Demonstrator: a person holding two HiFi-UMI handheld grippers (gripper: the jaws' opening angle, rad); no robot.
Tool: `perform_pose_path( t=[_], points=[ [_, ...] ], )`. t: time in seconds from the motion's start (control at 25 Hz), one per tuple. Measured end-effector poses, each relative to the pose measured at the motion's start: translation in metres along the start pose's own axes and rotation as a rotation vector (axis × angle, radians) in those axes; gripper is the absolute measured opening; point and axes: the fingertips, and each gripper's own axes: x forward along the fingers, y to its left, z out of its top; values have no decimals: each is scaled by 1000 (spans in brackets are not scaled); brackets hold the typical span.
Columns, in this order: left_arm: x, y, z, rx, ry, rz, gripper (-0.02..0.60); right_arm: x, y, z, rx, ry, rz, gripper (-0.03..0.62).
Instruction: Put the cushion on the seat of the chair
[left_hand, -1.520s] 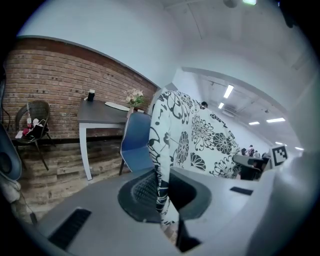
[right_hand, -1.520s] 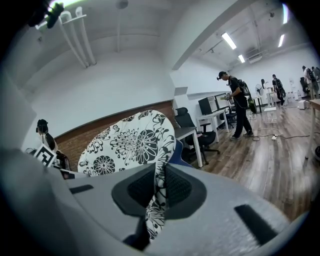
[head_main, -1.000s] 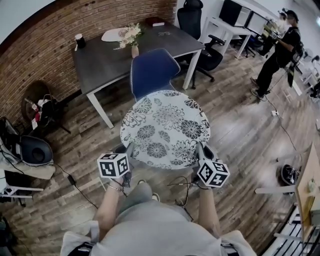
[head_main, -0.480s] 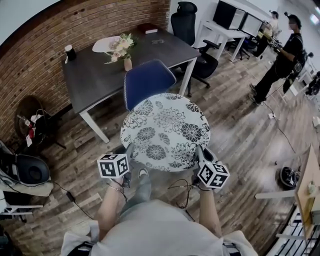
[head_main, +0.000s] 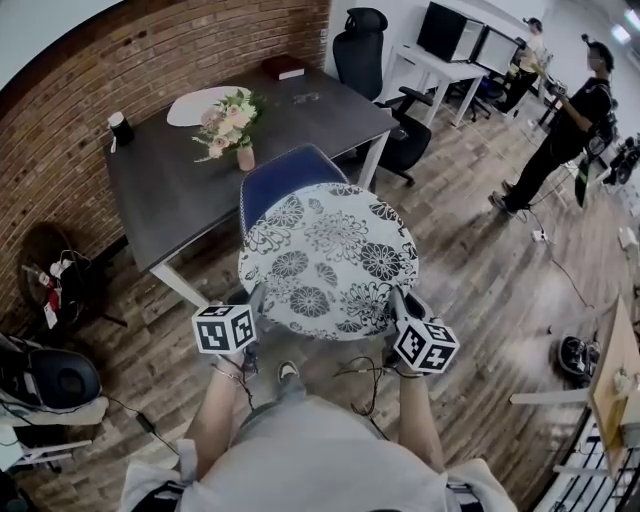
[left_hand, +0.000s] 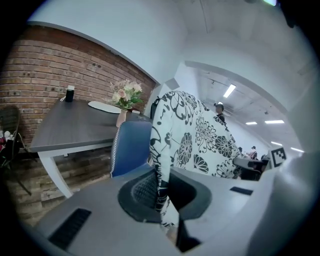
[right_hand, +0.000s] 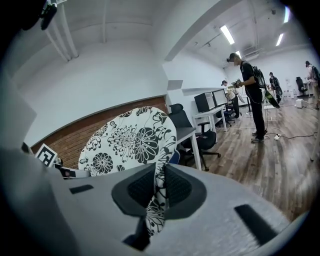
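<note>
1. While I hold it up by its near edge, the round flowered cushion (head_main: 328, 258) hangs in the air in front of me. It is tilted, with its patterned face turned up toward my head.
2. My left gripper (head_main: 256, 298) is clamped on the cushion's near-left rim. In the left gripper view its fingers (left_hand: 141, 192) are closed to a narrow slit, and only the thin fabric edge is pinched between the pads.
3. My right gripper (head_main: 399, 297) takes the near-right rim the same way — fingers (right_hand: 142, 189) almost together, with a fold of printed cloth squeezed between them and trailing out below.
4. The rest of the cushion rises beyond both pairs of fingers, away from me, and spans the gap between the two grippers.
5. A blue chair (head_main: 292, 172) stands just past the cushion's far-left edge. Only its backrest shows in the head view — the seat is covered by the raised cushion.
6. That chair stands at the near edge of a dark tabletop (head_main: 180, 175), which carries a vase of flowers (head_main: 230, 125).
</note>
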Motion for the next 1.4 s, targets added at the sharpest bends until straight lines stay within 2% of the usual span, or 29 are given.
perform_pose_path(
  t=[0.24, 0.48, 0.72, 0.96, 1.04, 1.12, 1.2, 1.28, 1.36, 1.4],
  points=[
    [25, 12, 4, 5, -6, -10, 14, 27, -4, -1, 1, -11, 2, 26],
    [63, 33, 26, -18, 24, -5, 14, 70, -5, 15, 4, 11, -3, 26],
    [76, 27, 32, -51, 24, 32, 14, 87, -22, 26, 1, 35, 25, 26],
    [95, 32, 23, -64, 29, 50, 14, 106, -37, 18, -3, 48, 30, 26],
    [86, 26, 13, -71, 37, 45, 14, 95, -36, 13, -2, 59, 29, 26],
    [49, 14, 17, -58, 41, 73, 14, 63, -23, 18, 7, 64, 33, 26],
    [1, -7, 47, -39, 54, 103, 14, 26, -1, 48, 27, 69, 37, 26],
    [-41, -35, 107, -30, 94, 122, 14, -3, 23, 110, 57, 92, 33, 26],
    [-63, -61, 165, -30, 145, 126, 14, -16, 39, 172, 84, 127, 28, 26],
    [-65, -68, 179, -29, 167, 123, 14, -16, 41, 186, 93, 143, 27, 26]
  ],
)
